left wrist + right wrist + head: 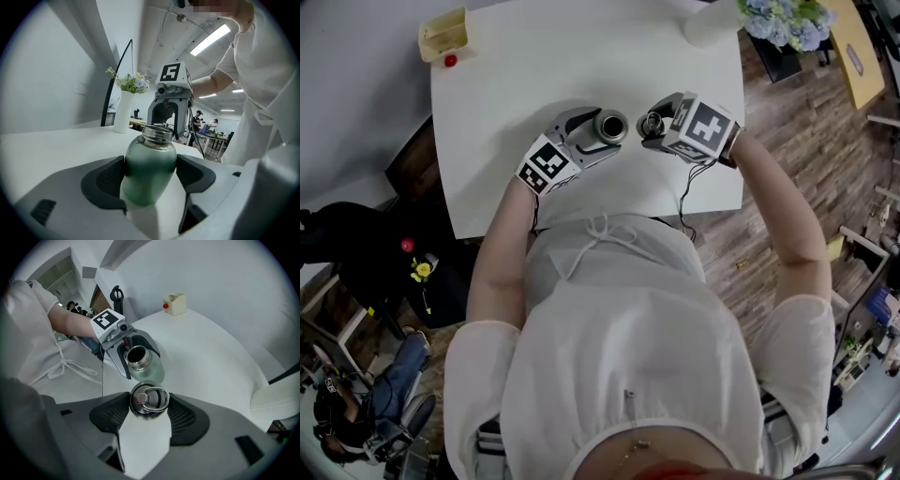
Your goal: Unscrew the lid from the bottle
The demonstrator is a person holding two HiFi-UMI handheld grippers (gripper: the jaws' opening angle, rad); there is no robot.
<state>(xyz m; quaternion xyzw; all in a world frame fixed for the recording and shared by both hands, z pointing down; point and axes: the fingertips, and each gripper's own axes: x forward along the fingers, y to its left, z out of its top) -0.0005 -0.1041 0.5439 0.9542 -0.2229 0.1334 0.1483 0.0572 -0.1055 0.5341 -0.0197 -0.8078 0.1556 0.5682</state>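
Left fingers clamp green bottle — neck bare | right fingers grip ringed steel lid — detached

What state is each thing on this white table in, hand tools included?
bottle: upright, mouth open, lid off.
lid: off the bottle, held beside it.
left gripper: shut on the bottle's body.
right gripper: shut on the lid.
vase: upright, holding flowers.
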